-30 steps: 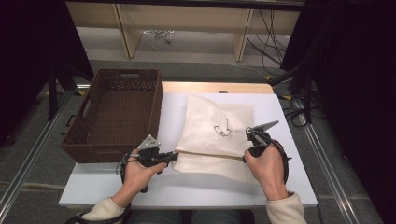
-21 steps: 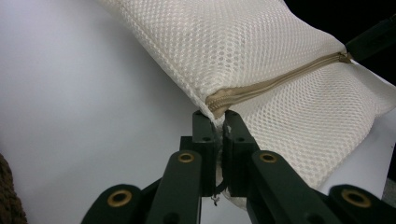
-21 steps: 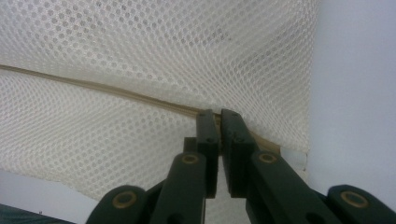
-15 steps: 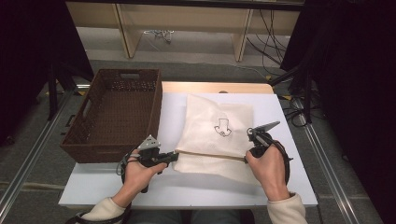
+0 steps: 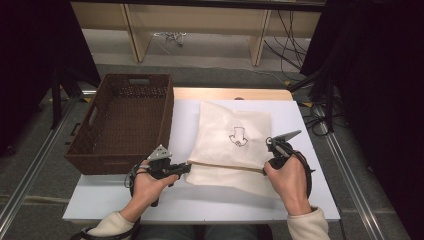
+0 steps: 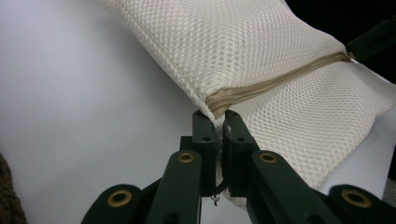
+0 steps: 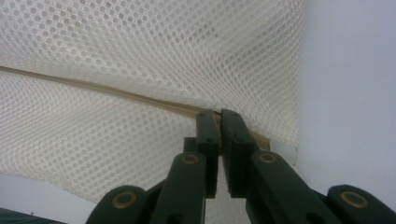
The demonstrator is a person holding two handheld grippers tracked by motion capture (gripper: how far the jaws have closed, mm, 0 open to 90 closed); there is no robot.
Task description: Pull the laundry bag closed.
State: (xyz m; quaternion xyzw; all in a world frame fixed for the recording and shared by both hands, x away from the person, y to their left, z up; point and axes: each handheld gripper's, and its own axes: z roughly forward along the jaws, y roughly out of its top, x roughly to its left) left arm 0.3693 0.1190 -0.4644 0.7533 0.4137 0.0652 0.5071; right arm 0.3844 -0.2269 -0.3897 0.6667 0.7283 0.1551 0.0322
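Note:
A cream mesh bag [image 5: 232, 140] with a small black arrow print lies on the white table [image 5: 300, 200]. A tan zipper [image 6: 275, 84] runs along its near side. My left gripper [image 5: 186, 168] is shut on the bag's near left corner, pinching the mesh at the zipper's end [image 6: 215, 103]. My right gripper [image 5: 267, 169] is shut on the zipper's other end [image 7: 212, 113] at the near right corner. The zipper edge [image 5: 225, 166] stretches taut between the two grippers, a little above the table. In the left gripper view the right gripper's dark tip [image 6: 371, 39] sits at the far end of the zipper.
A dark brown wicker basket [image 5: 120, 120] stands on the table's left part, its inside bare. Its near wall is close to my left hand. Cables and wooden shelf legs sit on the floor beyond the table. Black curtains flank both sides.

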